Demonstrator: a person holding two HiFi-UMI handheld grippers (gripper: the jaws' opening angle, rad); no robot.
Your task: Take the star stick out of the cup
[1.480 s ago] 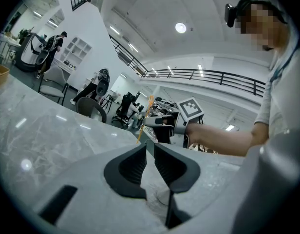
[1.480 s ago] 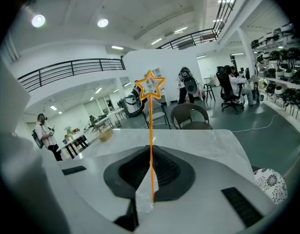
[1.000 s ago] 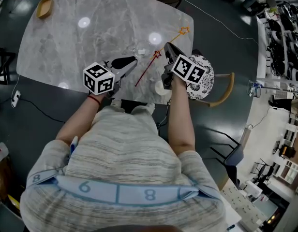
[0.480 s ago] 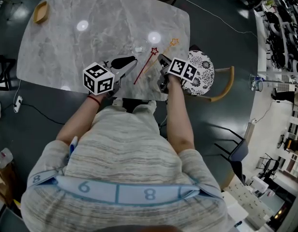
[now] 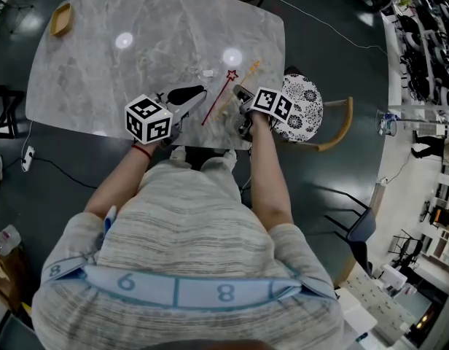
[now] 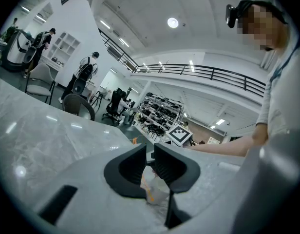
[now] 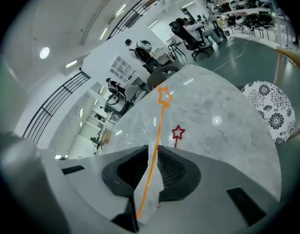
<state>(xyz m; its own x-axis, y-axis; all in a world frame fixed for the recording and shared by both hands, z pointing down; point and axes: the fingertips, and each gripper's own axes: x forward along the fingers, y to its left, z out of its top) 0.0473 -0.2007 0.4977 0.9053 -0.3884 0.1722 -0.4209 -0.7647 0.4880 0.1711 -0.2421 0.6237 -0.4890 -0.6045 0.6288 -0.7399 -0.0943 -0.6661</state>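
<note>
My right gripper is shut on the thin orange star stick. The stick's star points away over the marble table, and its lower end runs down over a pale cup. In the left gripper view that cup sits low between nearly closed jaws; my left gripper looks shut on it. A red star stick slants between the two grippers, its star just beyond the right jaws.
Both grippers work near the table's front edge. A wooden dish sits at the far left corner and a small clear item near the middle. A patterned round seat with a curved wooden back stands off the table's right end.
My right gripper has carried the orange stick leftward, nearer the left gripper, and its star has come in from the table's right edge. The left gripper has stayed put.
</note>
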